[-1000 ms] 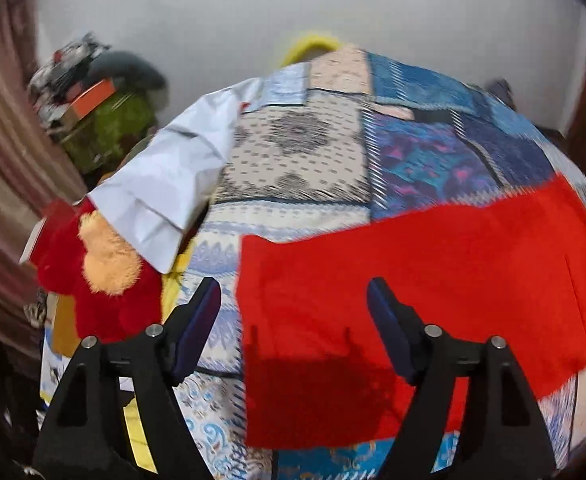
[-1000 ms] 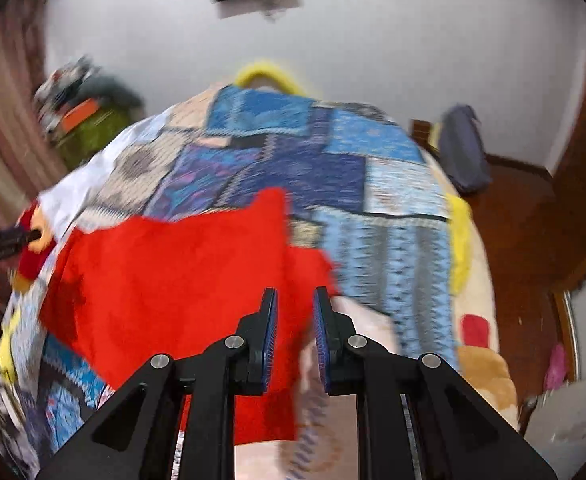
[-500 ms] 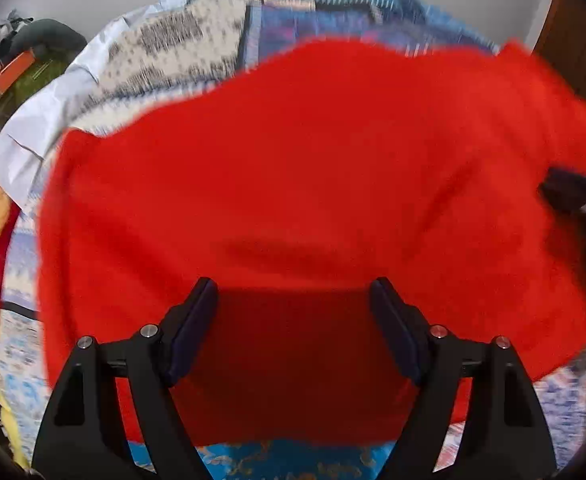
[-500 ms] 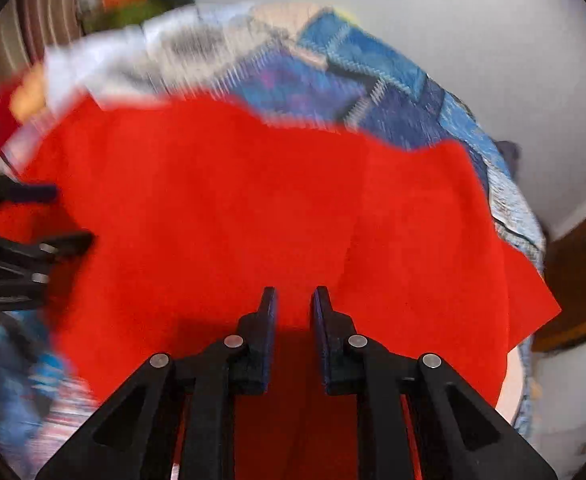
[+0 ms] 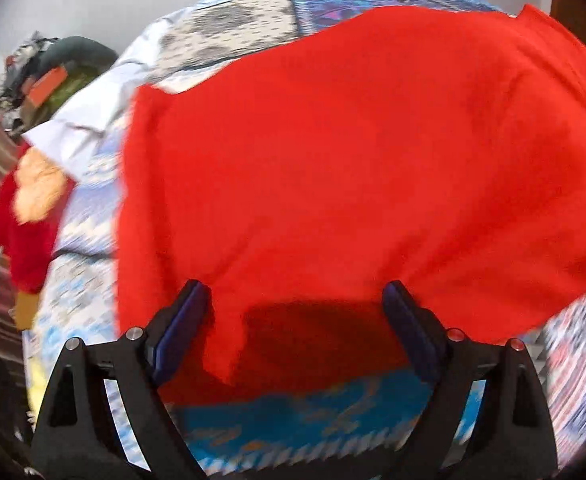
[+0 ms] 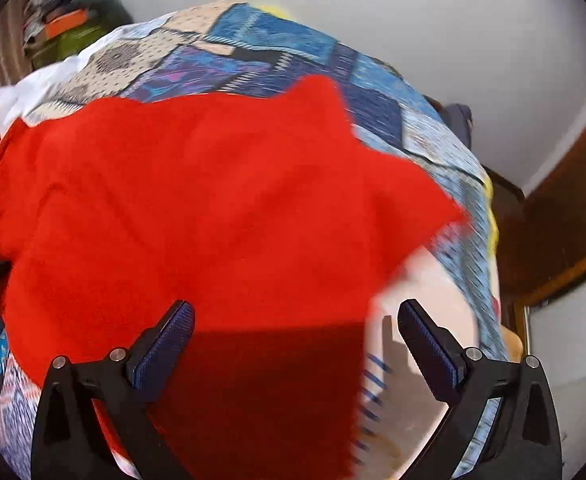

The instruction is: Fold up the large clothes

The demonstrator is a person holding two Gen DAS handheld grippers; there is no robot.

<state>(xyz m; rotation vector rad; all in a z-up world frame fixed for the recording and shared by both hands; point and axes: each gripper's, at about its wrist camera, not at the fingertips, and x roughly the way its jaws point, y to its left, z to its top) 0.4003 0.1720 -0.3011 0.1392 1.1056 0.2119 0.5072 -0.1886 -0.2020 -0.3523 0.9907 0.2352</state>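
Note:
A large red garment (image 5: 353, 152) lies spread over a patchwork bedspread (image 5: 253, 20); it also fills the right wrist view (image 6: 213, 208). My left gripper (image 5: 295, 332) is open, with its jaws wide apart just above the garment's near edge, which looks folded over. My right gripper (image 6: 295, 348) is open too, over the garment's near right part. Neither holds cloth. The garment's near edge lies in the grippers' shadow.
A white cloth (image 5: 89, 120) lies at the bed's left side, with a red and tan plush toy (image 5: 33, 208) beside it. A cluttered pile (image 5: 49, 76) stands by the far left wall. A wooden door (image 6: 565, 208) is on the right.
My right gripper was shut on the red garment and is now open; the garment has dropped onto the bed. Both grippers have pulled back a little from it.

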